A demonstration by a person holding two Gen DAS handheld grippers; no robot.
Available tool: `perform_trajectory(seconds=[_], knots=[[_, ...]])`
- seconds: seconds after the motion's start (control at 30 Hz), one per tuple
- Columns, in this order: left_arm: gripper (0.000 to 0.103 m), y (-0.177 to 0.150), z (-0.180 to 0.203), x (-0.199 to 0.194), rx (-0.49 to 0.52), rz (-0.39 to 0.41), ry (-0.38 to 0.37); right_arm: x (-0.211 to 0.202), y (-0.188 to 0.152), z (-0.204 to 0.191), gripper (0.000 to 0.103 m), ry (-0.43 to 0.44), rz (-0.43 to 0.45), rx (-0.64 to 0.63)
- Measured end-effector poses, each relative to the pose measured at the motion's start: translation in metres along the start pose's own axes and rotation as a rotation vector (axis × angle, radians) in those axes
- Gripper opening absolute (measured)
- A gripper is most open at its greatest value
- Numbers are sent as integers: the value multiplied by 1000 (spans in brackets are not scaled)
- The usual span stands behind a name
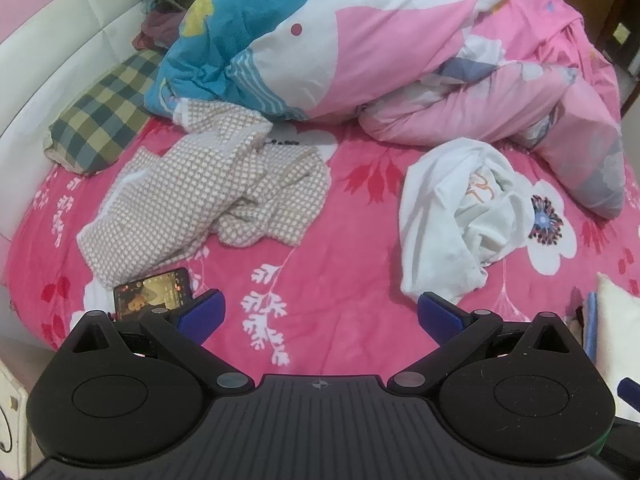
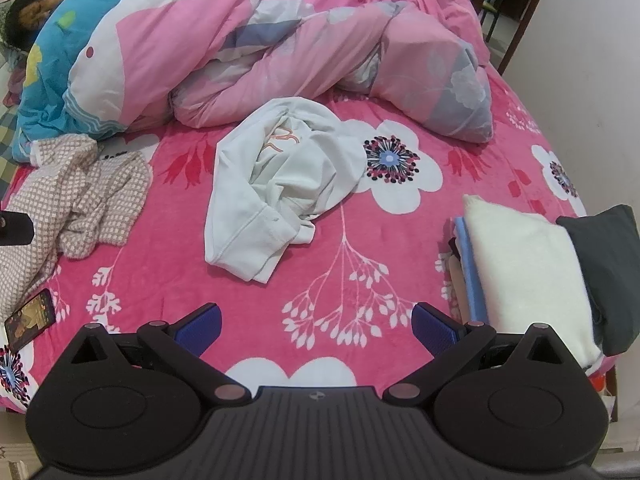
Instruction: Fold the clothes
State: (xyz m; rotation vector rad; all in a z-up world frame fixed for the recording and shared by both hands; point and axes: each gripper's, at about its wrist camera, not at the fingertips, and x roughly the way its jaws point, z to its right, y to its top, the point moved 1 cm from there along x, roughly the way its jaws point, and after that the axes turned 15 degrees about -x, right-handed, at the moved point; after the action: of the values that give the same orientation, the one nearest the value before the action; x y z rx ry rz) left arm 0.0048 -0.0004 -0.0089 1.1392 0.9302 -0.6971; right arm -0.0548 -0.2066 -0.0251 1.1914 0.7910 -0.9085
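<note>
Left tool (image 1: 321, 312): jaws spread wide, nothing between the blue pads, held above the near edge of the bed and tilted down toward it.
Right tool (image 2: 317, 322): jaws also wide apart and empty, over the near part of the bed, angled downward.
Bed (image 2: 328, 280): covered by a bright pink sheet printed with white flowers and branches.
Checked garment (image 1: 208, 188): beige-and-white, crumpled and unfolded, lying on the left part of the sheet; its far end touches the quilt.
White garment (image 2: 280, 188): crumpled in a heap near the middle of the bed, a pale printed motif showing on top, well apart from both tools.
Folded stack (image 2: 528, 264): a cream piece on top, blue layers at its left edge, at the right near corner of the bed, with a dark grey folded piece (image 2: 608, 272) just beside it.
Phone (image 1: 154, 290): screen lit, lying on the sheet just beside the near edge of the checked garment.
Quilt (image 1: 360, 48): pink, white and blue, bunched across the far side; a person lies under it.
Plaid pillow (image 1: 104, 120): at the far left, against the white padded headboard (image 1: 60, 64).
</note>
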Motion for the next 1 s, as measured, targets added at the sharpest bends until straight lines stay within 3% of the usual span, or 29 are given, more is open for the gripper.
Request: perform_trajectory(seconds=[0.57, 0.67, 1.0], knots=[[103, -1, -4, 4, 36, 10, 21, -1, 9, 3, 103, 0, 20, 8], [103, -2, -6, 3, 44, -4, -1, -3, 10, 6, 103, -2, 38, 14], [103, -3, -7, 0, 49, 55, -37, -2, 11, 11, 103, -2, 69, 33]])
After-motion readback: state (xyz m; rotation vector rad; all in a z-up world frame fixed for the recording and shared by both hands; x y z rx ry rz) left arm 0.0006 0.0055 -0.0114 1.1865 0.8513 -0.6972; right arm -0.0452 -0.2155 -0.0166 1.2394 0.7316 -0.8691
